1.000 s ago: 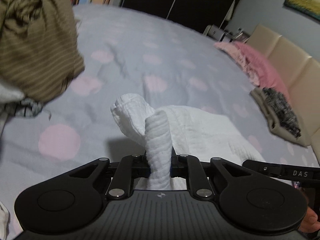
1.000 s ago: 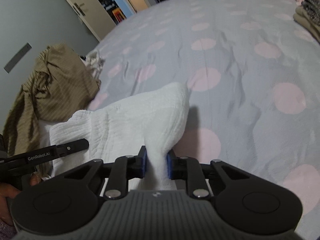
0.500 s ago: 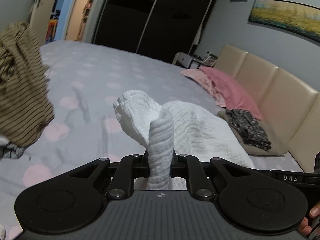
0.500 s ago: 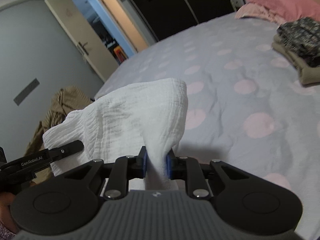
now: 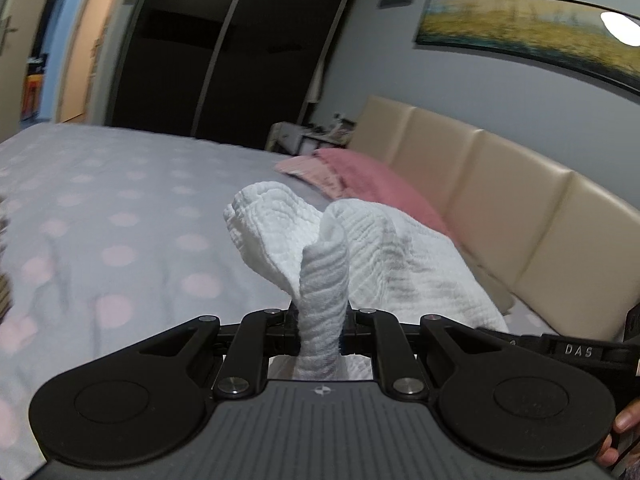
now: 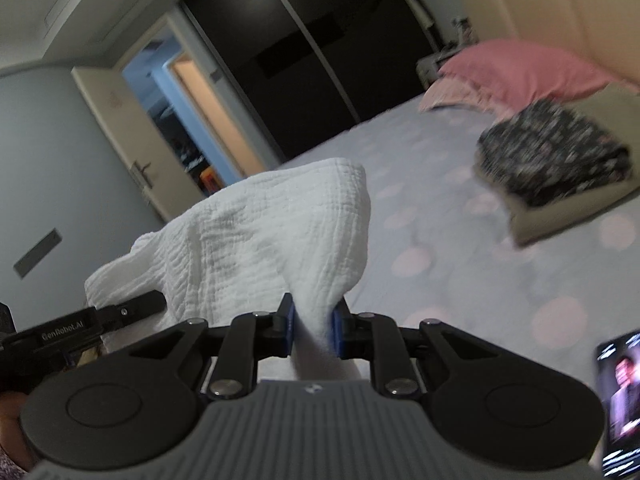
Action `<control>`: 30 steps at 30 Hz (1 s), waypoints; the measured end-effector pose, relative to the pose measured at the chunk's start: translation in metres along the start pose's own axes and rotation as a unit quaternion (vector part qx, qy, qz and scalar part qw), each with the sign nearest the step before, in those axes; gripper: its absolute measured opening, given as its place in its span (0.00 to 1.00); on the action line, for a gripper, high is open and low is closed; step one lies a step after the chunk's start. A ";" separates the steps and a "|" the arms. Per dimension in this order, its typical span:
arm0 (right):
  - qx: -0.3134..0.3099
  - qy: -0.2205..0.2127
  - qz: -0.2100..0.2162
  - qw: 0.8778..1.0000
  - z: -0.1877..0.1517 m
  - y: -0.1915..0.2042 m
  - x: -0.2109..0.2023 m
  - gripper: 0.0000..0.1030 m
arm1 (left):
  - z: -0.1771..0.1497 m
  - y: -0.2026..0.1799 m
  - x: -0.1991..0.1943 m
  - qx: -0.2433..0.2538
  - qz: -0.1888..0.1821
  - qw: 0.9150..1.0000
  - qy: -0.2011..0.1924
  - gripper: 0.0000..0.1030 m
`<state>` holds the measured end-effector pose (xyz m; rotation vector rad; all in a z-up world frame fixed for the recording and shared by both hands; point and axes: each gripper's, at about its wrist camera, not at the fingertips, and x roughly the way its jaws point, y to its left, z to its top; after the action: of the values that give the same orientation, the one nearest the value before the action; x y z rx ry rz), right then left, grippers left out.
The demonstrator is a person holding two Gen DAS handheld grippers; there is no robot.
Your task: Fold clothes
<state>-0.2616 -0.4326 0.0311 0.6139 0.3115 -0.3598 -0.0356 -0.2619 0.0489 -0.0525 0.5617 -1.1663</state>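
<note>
Both the left tongs point(image 5: 320, 322) and right tongs point(image 6: 312, 326) are clamped on a white crinkled garment point(image 6: 256, 240) held above the bed point(image 6: 460, 248), seemingly mid-fold; next, lay it flat.

We are in a home bedroom. A bed point(image 5: 120, 208) with a grey, pink-dotted cover fills the lower left of the left view, a padded beige headboard point(image 5: 500, 196) at the right, pink pillows point(image 6: 520, 74) beside it, dark sliding wardrobe doors point(image 5: 224, 52) behind, a framed painting point(image 5: 520, 36) at upper right, an open door point(image 6: 132, 136).
</note>
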 end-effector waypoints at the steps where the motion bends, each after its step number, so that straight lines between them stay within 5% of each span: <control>1: 0.001 -0.007 -0.004 1.000 0.008 -0.005 -0.005 0.20 | 0.004 -0.007 0.006 0.001 -0.011 1.000 -0.001 0.11; 14: -0.021 -0.080 -0.098 0.992 0.103 -0.099 -0.095 0.20 | 0.021 -0.132 0.100 0.027 -0.141 0.990 0.006 0.11; 22: -0.043 -0.091 -0.181 0.978 0.122 -0.163 -0.160 0.20 | -0.018 -0.205 0.154 0.029 -0.216 0.974 0.057 0.11; 30: -0.027 -0.058 -0.252 0.966 0.120 -0.240 -0.204 0.20 | -0.069 -0.268 0.211 0.041 -0.263 0.957 0.116 0.11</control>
<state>-0.5218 -0.6401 0.0823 0.4511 0.3622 -0.8710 -0.2378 -0.5398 -0.0064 0.0074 0.7305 -1.7290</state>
